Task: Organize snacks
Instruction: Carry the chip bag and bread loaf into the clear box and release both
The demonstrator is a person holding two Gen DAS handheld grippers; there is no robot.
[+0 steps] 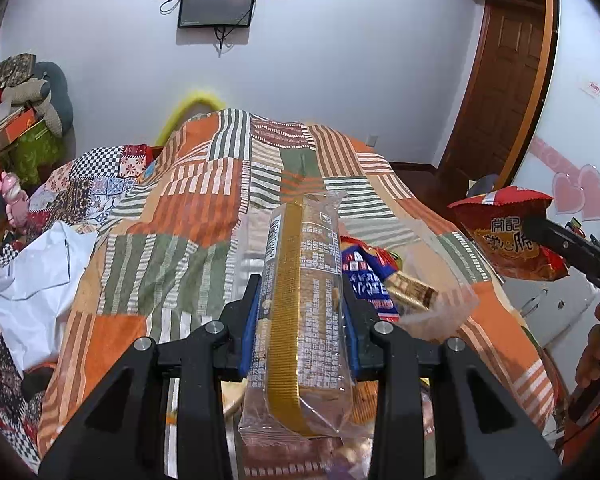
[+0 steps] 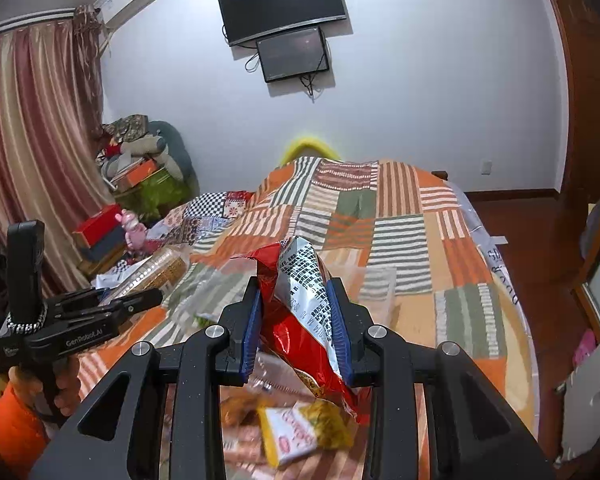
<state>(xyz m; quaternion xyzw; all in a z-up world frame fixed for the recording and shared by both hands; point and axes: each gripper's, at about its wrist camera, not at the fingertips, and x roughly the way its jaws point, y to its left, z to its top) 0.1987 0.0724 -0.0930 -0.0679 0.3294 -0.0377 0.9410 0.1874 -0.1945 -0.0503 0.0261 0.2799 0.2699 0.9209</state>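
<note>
left gripper (image 1: 300,312) clamped tight on a long clear pack of biscuits (image 1: 300,300) with a gold strip, blue pads pressing both sides, pack standing lengthwise between the jaws and raised above the patchwork blanket (image 1: 180,216). at 3 o'clock of that pack, in a clear plastic bag (image 1: 440,312) lying on the blanket, a blue snack pack (image 1: 364,280) and a brown bar (image 1: 412,292). at 2 o'clock, red chip bag (image 1: 508,236) hanging in the air from the other tool.

right gripper (image 2: 296,320) nearly closed, pinching that red and silver chip bag (image 2: 300,300), crumpled between the blue pads, held off the bed. at 6 o'clock below it, a yellow and white snack packet (image 2: 300,432) on the blanket. at 9 o'clock, the other tool with its biscuits.
</note>
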